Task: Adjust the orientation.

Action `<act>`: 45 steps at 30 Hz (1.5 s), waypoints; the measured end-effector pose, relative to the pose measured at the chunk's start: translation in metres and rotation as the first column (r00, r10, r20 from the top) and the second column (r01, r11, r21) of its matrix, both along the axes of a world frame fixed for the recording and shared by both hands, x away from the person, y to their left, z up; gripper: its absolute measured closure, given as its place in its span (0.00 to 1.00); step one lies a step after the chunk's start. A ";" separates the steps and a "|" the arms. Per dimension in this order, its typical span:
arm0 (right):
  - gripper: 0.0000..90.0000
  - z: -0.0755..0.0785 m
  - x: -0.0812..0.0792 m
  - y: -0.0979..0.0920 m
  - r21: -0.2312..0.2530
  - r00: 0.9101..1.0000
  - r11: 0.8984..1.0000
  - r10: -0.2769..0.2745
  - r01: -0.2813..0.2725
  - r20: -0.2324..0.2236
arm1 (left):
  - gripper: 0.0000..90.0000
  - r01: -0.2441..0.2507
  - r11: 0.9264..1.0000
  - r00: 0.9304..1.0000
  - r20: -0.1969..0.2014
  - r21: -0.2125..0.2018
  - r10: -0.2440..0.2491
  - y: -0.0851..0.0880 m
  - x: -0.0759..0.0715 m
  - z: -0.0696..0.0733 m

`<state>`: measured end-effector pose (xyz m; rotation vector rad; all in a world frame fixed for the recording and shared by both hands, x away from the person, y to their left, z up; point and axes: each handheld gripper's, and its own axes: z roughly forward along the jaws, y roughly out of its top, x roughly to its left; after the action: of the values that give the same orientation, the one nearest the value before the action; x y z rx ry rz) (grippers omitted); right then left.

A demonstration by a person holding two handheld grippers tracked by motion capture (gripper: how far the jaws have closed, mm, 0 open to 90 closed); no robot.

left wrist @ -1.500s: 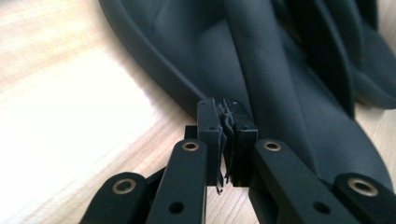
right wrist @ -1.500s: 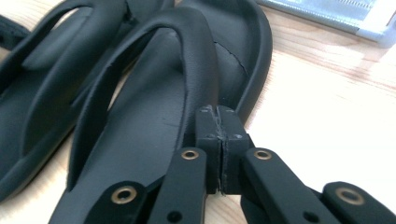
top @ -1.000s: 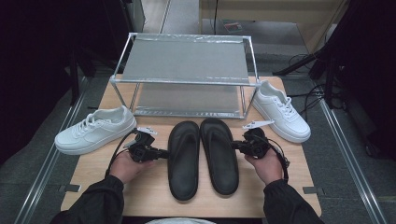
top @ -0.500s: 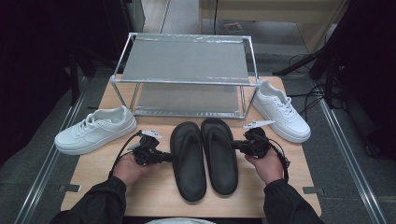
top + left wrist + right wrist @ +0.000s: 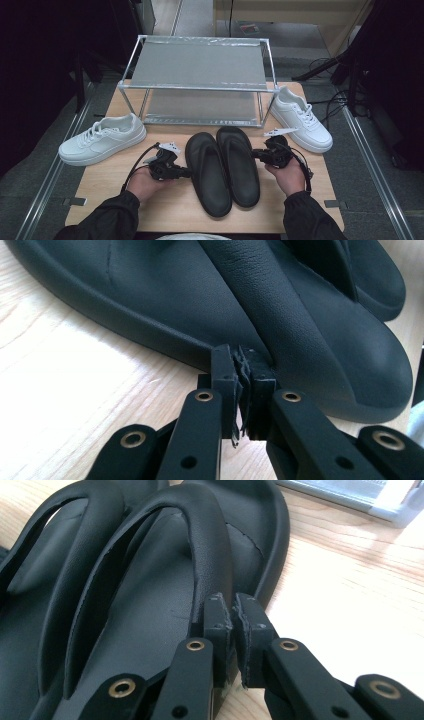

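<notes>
High view: two black rubber flip-flops (image 5: 223, 167) lie side by side mid-table, left gripper (image 5: 181, 173) at the left one's outer edge, right gripper (image 5: 259, 154) at the right one's.
Left gripper view: jaws pinched nearly together, tips right against the left sandal's rim (image 5: 150, 335) where the strap joins.
Right gripper view: jaws almost closed, pads (image 5: 220, 615) against the black strap (image 5: 207, 545) base, can't tell if gripping.

Two white sneakers (image 5: 102, 139) flank a seemingly metal rack (image 5: 197, 80)

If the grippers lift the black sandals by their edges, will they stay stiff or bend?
The black sandals look like soft foam, so probably light and somewhat bendy, sagging away from a pinched rim. Their matte surface likely resists slipping. Lying flat on the table, they should not roll.
</notes>
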<state>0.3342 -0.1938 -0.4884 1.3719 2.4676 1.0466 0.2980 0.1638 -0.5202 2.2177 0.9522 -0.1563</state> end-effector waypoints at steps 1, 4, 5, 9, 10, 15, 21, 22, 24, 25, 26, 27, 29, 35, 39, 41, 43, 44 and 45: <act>0.94 0.000 0.000 -0.001 0.003 1.000 1.000 -0.006 0.006 -0.003 | 0.96 0.002 1.000 1.000 -0.003 -0.002 -0.002 0.000 0.001 0.000; 0.91 0.003 -0.001 -0.002 0.020 1.000 1.000 -0.005 0.005 0.011 | 0.94 0.013 1.000 1.000 -0.001 -0.003 -0.013 0.001 0.002 0.002; 0.91 0.003 -0.001 -0.002 0.020 1.000 1.000 -0.005 0.005 0.011 | 0.94 0.013 1.000 1.000 0.002 -0.008 -0.013 0.001 0.003 0.003; 0.87 0.008 -0.004 0.002 0.030 1.000 1.000 0.004 -0.005 0.029 | 0.93 0.007 0.999 1.000 0.025 -0.032 -0.007 0.004 0.004 0.012; 0.85 0.009 -0.005 0.003 0.027 0.999 1.000 0.005 -0.006 0.035 | 0.92 0.007 0.999 0.999 0.033 -0.041 -0.006 0.006 0.004 0.014; 0.79 0.012 -0.009 0.007 0.035 0.998 0.999 0.005 -0.007 0.056 | 0.83 0.002 0.998 0.999 0.038 -0.069 0.000 0.012 0.004 0.024; 0.73 0.018 -0.018 0.013 0.047 0.995 0.999 0.016 -0.021 0.095 | 0.70 -0.009 0.996 0.999 0.037 -0.091 0.012 0.018 0.001 0.031; 0.70 0.020 -0.022 0.017 0.049 0.995 0.998 0.023 -0.028 0.098 | 0.67 -0.012 0.995 0.999 0.040 -0.095 0.016 0.019 0.001 0.033; 0.69 0.020 -0.023 0.020 0.051 0.994 0.998 0.029 -0.035 0.101 | 0.66 -0.009 0.994 0.998 0.057 -0.104 0.015 0.021 0.000 0.037; 0.67 0.020 -0.025 0.023 0.052 0.994 0.998 0.030 -0.036 0.104 | 0.64 -0.008 0.994 0.998 0.066 -0.110 0.015 0.022 0.000 0.038; 0.63 0.020 -0.026 0.026 0.068 0.994 0.997 0.022 -0.029 0.108 | 0.60 -0.008 0.994 0.997 0.077 -0.111 0.017 0.022 0.000 0.039; 0.63 0.020 -0.026 0.026 0.068 0.994 0.997 0.022 -0.029 0.108 | 0.60 -0.011 0.994 0.996 0.087 -0.109 0.020 0.024 0.000 0.040; 0.59 0.020 -0.027 0.029 0.097 0.995 0.995 0.009 -0.019 0.100 | 0.58 -0.012 0.994 0.995 0.099 -0.113 0.023 0.027 0.000 0.042; 0.54 0.016 -0.030 0.039 0.134 0.997 0.991 0.012 -0.022 0.080 | 0.46 -0.027 0.993 0.987 0.155 -0.119 0.046 0.034 0.001 0.044; 0.54 0.014 -0.032 0.047 0.134 0.996 0.990 0.021 -0.032 0.087 | 0.44 -0.036 0.993 0.986 0.155 -0.113 0.054 0.034 0.002 0.043; 0.54 0.011 -0.034 0.051 0.139 0.996 0.990 0.020 -0.032 0.087 | 0.44 -0.033 0.993 0.987 0.153 -0.113 0.050 0.034 0.002 0.043; 0.54 0.009 -0.035 0.056 0.137 0.996 0.990 0.021 -0.033 0.086 | 0.44 -0.028 0.994 0.987 0.155 -0.110 0.045 0.033 0.002 0.043; 0.52 0.007 -0.036 0.061 0.135 0.996 0.990 0.028 -0.040 0.086 | 0.44 -0.028 0.994 0.987 0.155 -0.110 0.045 0.033 0.002 0.043; 0.52 0.007 -0.036 0.061 0.135 0.996 0.990 0.028 -0.040 0.086 | 0.44 -0.028 0.994 0.987 0.155 -0.107 0.045 0.033 0.002 0.043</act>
<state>0.2978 -0.1330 -0.4814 1.2966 2.4068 1.2749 0.3001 0.1968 -0.4774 2.0819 0.8779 -0.0135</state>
